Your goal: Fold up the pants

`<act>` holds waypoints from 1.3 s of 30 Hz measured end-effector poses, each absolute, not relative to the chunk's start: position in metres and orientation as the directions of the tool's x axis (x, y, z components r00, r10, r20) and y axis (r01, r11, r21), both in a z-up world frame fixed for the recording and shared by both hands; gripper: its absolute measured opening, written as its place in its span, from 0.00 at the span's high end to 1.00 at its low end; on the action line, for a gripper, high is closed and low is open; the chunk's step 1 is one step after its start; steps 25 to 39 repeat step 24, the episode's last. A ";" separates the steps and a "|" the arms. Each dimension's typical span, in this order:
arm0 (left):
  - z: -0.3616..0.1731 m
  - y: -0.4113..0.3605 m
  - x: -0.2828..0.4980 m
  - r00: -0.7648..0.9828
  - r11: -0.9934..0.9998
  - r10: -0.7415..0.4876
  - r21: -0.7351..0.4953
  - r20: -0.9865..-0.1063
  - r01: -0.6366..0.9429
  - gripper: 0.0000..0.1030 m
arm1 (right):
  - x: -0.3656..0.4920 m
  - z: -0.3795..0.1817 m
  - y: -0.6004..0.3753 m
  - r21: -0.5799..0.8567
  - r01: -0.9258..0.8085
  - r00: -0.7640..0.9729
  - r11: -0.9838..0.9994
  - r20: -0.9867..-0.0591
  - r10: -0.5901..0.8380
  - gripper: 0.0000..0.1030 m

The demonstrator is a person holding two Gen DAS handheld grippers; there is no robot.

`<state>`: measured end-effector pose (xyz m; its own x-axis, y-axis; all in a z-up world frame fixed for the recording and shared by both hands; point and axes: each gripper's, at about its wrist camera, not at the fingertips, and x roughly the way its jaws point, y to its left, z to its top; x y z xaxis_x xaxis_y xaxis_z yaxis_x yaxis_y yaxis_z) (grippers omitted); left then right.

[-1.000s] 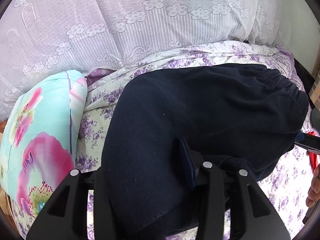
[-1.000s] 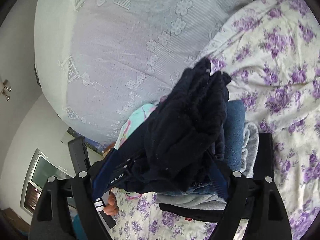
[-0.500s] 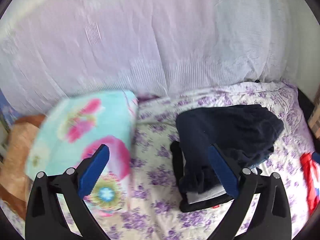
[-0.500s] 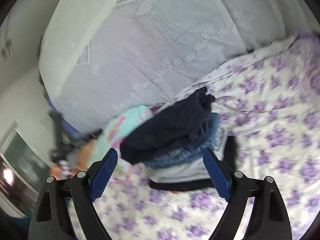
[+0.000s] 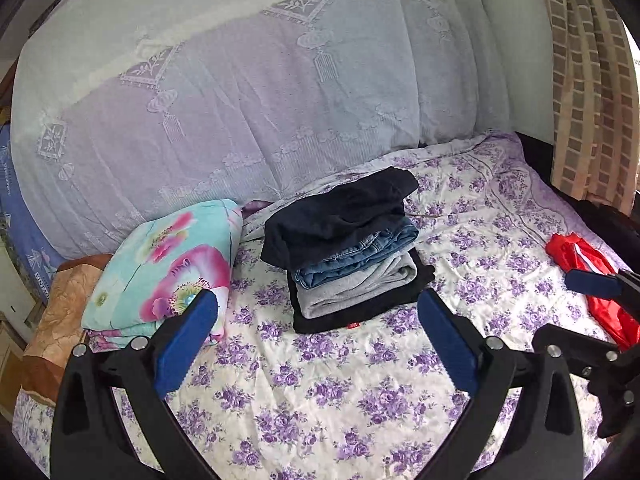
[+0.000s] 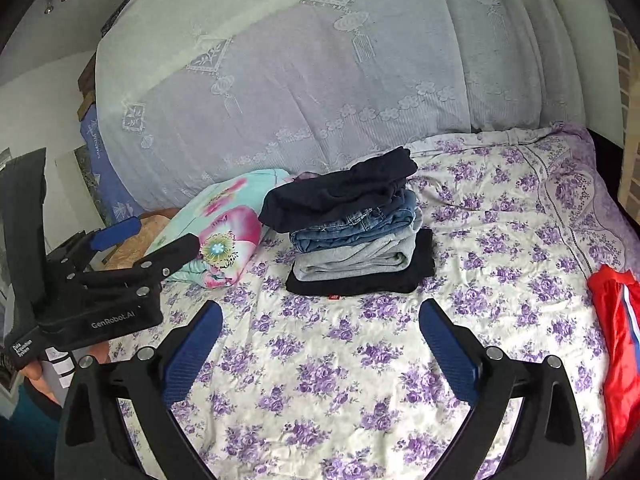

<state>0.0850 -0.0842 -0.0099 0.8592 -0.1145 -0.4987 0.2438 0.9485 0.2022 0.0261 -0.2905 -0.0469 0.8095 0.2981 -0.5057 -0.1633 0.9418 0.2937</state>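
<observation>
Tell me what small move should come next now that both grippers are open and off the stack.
Probably swing the right gripper toward the red garment: it lies unfolded at the bed's right edge, while the stack looks finished and both grippers hold nothing.

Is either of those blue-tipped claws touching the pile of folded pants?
Apart. In both wrist views, the left gripper and right gripper are open and empty, with bare floral sheet showing between their fingertips and the pile of folded pants.

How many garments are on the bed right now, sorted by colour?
Navy, top of stack: 1
Blue denim: 1
Grey: 1
Black, bottom of stack: 1
Red, unfolded, lying apart at right: 1
Total: 5
</observation>
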 end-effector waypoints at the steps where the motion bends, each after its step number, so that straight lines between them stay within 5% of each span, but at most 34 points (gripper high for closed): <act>1: -0.008 -0.085 0.082 0.861 0.949 -0.111 0.203 -0.496 0.239 0.05 | 0.022 -0.046 -0.292 0.305 -0.173 0.813 0.936 -0.493 0.311 0.04; 10: 0.014 -0.083 0.062 0.844 0.975 -0.128 0.088 -0.520 0.202 0.05 | -0.016 -0.020 -0.293 0.324 -0.231 0.830 0.918 -0.427 0.359 0.04; 22: 0.022 -0.080 0.063 0.843 0.987 0.006 0.138 -0.538 0.081 0.05 | -0.023 -0.013 -0.278 0.266 -0.207 0.845 0.941 -0.437 0.309 0.04; 39: 0.022 -0.079 0.063 0.841 0.987 0.007 0.138 -0.541 0.081 0.05 | -0.024 -0.012 -0.278 0.273 -0.207 0.846 0.939 -0.433 0.312 0.04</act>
